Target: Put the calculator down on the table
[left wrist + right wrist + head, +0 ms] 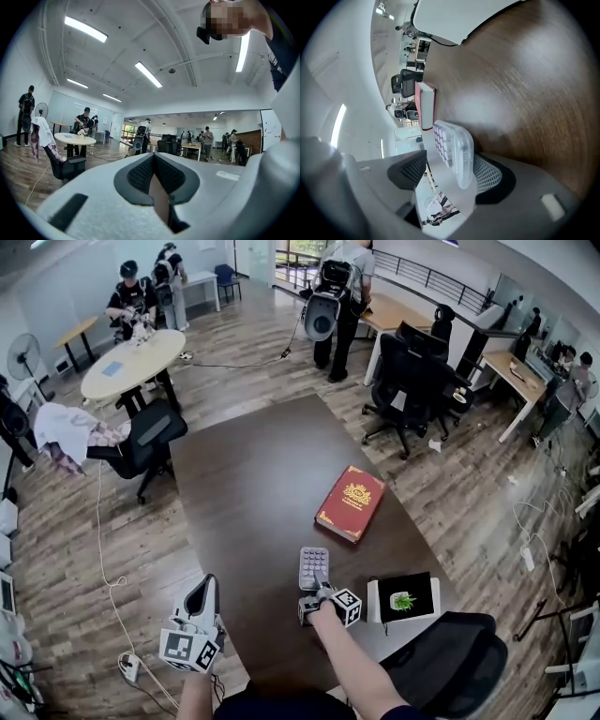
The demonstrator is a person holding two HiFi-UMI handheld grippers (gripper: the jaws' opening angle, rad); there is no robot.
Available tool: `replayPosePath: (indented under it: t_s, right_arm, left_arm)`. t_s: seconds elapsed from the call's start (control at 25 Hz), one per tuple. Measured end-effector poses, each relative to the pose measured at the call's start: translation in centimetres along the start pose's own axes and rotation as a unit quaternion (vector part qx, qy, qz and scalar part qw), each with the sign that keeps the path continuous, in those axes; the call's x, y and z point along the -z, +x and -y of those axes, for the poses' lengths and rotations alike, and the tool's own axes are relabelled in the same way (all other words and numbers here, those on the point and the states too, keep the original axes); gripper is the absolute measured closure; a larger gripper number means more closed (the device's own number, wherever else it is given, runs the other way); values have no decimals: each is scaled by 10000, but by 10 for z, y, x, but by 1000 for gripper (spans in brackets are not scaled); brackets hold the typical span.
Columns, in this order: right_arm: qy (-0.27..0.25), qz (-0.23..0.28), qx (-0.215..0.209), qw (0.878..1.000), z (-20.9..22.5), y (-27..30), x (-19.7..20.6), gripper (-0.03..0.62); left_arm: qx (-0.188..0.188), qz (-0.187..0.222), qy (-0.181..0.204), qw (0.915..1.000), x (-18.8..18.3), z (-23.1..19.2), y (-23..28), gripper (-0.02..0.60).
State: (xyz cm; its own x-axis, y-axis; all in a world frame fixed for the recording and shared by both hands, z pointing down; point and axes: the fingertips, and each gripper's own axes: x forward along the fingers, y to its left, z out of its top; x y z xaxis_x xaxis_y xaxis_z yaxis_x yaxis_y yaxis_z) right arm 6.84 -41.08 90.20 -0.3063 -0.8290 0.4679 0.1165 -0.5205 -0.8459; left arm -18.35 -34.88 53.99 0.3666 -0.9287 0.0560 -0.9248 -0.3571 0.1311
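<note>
The right gripper [319, 589] is angling down toward the dark brown wooden desk [244, 484], rolled so that one jaw is facing the desktop and the other is sitting above. Its jaws are standing wide apart with the near end of the pale grey, rounded-key calculator [454, 145] between them. The upper pad is hanging clear of the key face. The lower pad is lying just behind the calculator's back, and whether they are touching cannot be told. Nothing is squeezing the calculator, so the grip is judged released.

In the head view the calculator [314, 566] is lying key side up just ahead of the gripper's tips, its far end pointing away from the gripper, apparently resting on the desk. That low tilt is probably there to bring the calculator close to the surface so it settles without dropping.

The left gripper [202, 601] is holding level beside the desk's near edge, well apart from the calculator. Its jaws are meeting at the tips with nothing between them, taking no part.
</note>
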Motion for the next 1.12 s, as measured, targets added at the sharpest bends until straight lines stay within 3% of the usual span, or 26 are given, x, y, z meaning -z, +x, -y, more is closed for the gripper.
replayPosePath:
  t_s: [0.2, 0.6, 0.8, 1.12]
  right_arm:
    - [-94, 51, 105, 9999, 8, -16, 0, 300]
    - [-374, -29, -303, 9988, -14, -45, -3, 283]
    - [-618, -128, -998, 9930, -54, -69, 4, 279]
    - [-906, -112, -2196, 9713, -146, -129, 14, 279]
  left_arm:
    - [7, -22, -39, 10000, 1, -2, -1, 586]
    - [113, 84, -92, 9999, -4, 4, -6, 586]
    - [91, 91, -44, 9999, -8, 5, -12, 586]
    - [90, 76, -83, 9999, -4, 9, -21, 586]
